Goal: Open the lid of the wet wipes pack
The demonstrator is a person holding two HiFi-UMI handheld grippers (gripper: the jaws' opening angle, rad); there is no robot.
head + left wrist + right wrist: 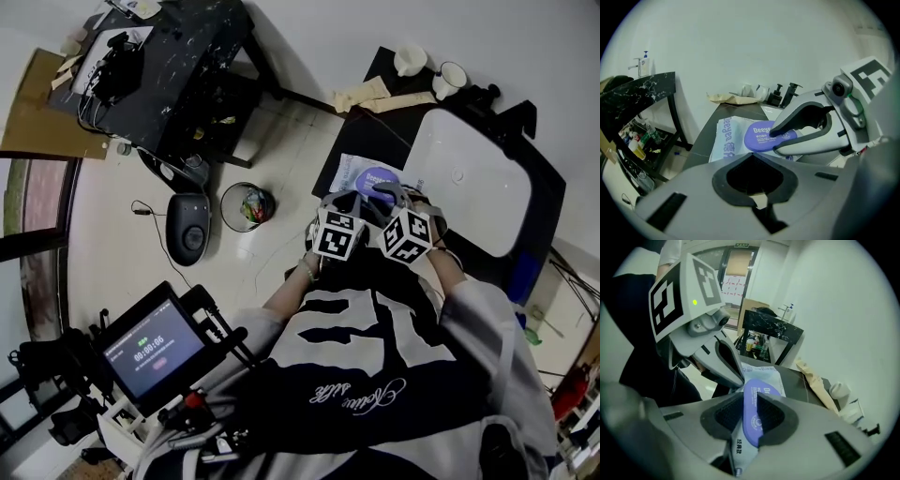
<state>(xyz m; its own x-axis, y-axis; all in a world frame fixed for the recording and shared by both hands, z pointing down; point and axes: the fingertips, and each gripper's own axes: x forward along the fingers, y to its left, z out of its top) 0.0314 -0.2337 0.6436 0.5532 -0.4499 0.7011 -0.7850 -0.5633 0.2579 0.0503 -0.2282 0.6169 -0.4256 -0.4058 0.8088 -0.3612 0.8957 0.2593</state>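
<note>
The wet wipes pack (pixel 354 172), pale blue with a purple oval lid (pixel 382 177), lies on a dark table (pixel 384 122) beside a white basin. My right gripper (pixel 752 405) is shut on the lid (pixel 757 416), which stands edge-on between its pads. In the left gripper view, the right gripper (pixel 775 138) pinches the lid (pixel 761 135) from the right. My left gripper (pixel 739 382) has its tips together at the near edge of the pack (pixel 764 377). The left gripper's own jaws (pixel 753 157) hide the contact point.
A white basin (pixel 469 178) fills the table's right part. Two cups (pixel 410 59) and a brown paper bag (pixel 375 94) sit at its far end. A waste bin (pixel 247 206) stands on the floor to the left, near a black marble table (pixel 159 66).
</note>
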